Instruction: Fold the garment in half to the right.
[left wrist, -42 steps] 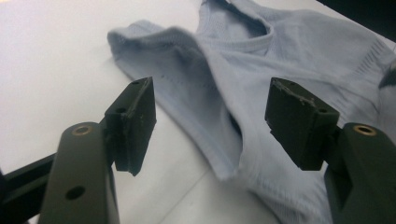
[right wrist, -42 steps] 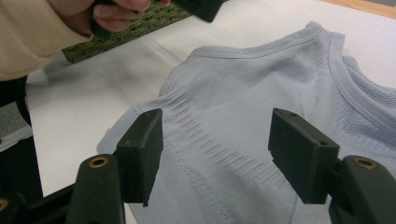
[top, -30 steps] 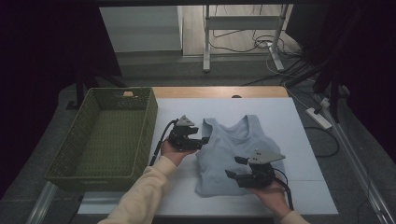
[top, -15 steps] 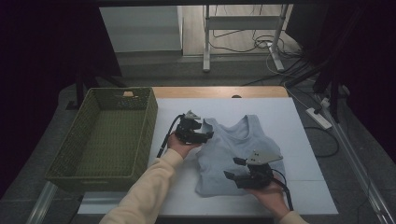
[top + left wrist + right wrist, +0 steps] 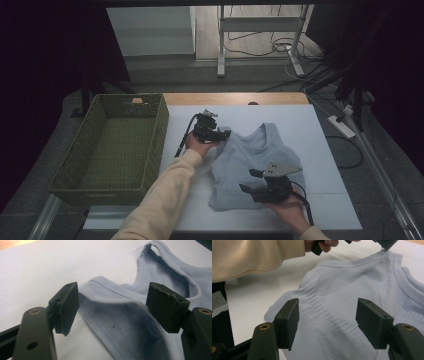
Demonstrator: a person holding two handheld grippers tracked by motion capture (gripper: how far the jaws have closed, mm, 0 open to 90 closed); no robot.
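Right gripper sits near the front edge of the table, over the lower hem of the pale blue tank top; jaws spread wide, nothing between the pads, fabric lying flat beneath them. Its own view shows the rectangular black pads apart above ribbed knit with a stitched hem, and farther off a cream sleeve and a hand on the other gripper. Left gripper is farther back, at the top's left shoulder strap; its jaws have just been opening and stand spread, the strap's edge lying between them, pads not pressing on it. The left gripper view gives what the high view cannot: fine perforated mesh along the strap, a folded bound edge, the curved neckline behind, white tabletop to the side. The top lies face up around the middle of the white surface, straps pointing to the far edge, lightly creased. Woven green basket, rectangular, stands at the table's left edge. Beyond the far edge, a wooden strip and cables on the floor
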